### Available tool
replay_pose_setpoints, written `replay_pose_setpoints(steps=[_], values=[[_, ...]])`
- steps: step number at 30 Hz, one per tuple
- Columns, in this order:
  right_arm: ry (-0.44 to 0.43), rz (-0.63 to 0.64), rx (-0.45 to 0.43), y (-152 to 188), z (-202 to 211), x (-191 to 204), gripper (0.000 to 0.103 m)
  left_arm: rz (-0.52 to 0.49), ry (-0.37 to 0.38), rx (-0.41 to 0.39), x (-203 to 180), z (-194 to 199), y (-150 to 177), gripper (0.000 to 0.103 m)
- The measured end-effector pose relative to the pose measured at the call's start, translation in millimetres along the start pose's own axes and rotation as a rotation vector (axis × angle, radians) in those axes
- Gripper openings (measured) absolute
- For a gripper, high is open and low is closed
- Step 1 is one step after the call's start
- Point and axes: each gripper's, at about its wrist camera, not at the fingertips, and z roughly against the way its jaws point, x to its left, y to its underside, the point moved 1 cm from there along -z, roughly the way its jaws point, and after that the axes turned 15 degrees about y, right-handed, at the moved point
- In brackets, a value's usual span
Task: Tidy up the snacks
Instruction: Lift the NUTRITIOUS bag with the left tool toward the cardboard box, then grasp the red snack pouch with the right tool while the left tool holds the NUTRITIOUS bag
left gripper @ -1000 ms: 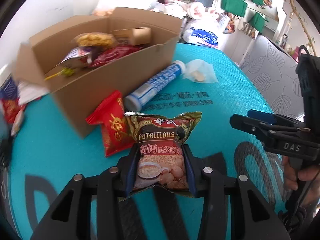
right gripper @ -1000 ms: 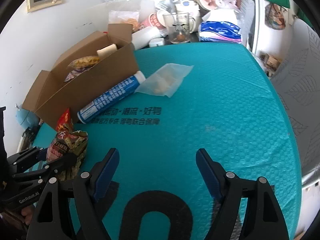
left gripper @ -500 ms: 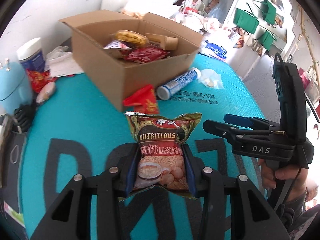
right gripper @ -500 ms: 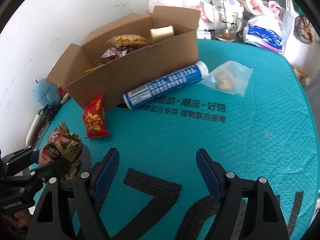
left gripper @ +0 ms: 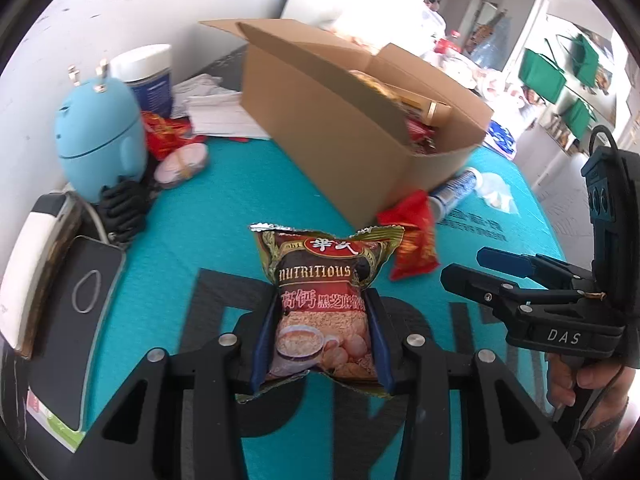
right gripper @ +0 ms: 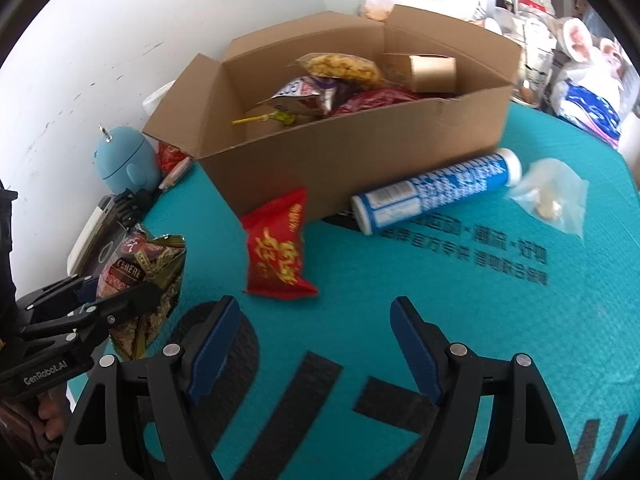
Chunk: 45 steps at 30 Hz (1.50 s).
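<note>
I see the teal table cover (right gripper: pixel 460 300) carrying an open cardboard box (right gripper: pixel 360 152) of snacks at 12 o'clock. A blue-and-white tube (right gripper: pixel 436 192) lies against its front at 1 o'clock, a red snack packet (right gripper: pixel 278 248) at 11 o'clock. My left gripper (left gripper: pixel 322 340) grasps a cereal sachet (left gripper: pixel 324 300) above the cover. My right gripper (right gripper: pixel 316 340) is released, empty.

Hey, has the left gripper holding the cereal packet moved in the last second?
Yes. In the right wrist view the left gripper, shut on the cereal packet, now sits nearer the open end of the cardboard box, whose inside now shows.
</note>
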Motion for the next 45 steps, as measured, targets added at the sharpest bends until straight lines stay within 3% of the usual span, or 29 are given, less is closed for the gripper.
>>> replay_pose_setpoints(steps=[13,16,18,21,31,36,45], values=[[0.019,0.059,0.004,-18.7,-27.0,31.5,0.077,0.053,-0.059,0.021,27.6,-8.0,2.5,0.041],[0.01,0.055,0.008,-18.8,-31.5,33.3,0.067,0.057,-0.067,0.024,28.7,-10.3,1.9,0.042],[0.007,0.054,0.012,-17.3,-33.9,33.9,0.05,0.062,-0.076,0.04,30.5,-14.2,2.3,0.046],[-0.004,0.058,-0.003,-13.3,-31.9,34.8,0.037,0.055,-0.085,0.047,29.0,-18.7,3.5,0.051],[-0.027,0.048,0.027,16.9,-11.6,17.8,0.036,-0.073,-0.193,0.06,11.9,-34.8,7.1,0.052],[0.013,0.061,0.027,28.5,-3.6,14.8,0.036,-0.121,-0.168,0.074,2.2,-35.2,10.1,0.048],[-0.016,0.019,0.024,31.8,0.9,7.1,0.036,-0.148,-0.106,0.11,-14.6,-36.8,15.0,0.048]])
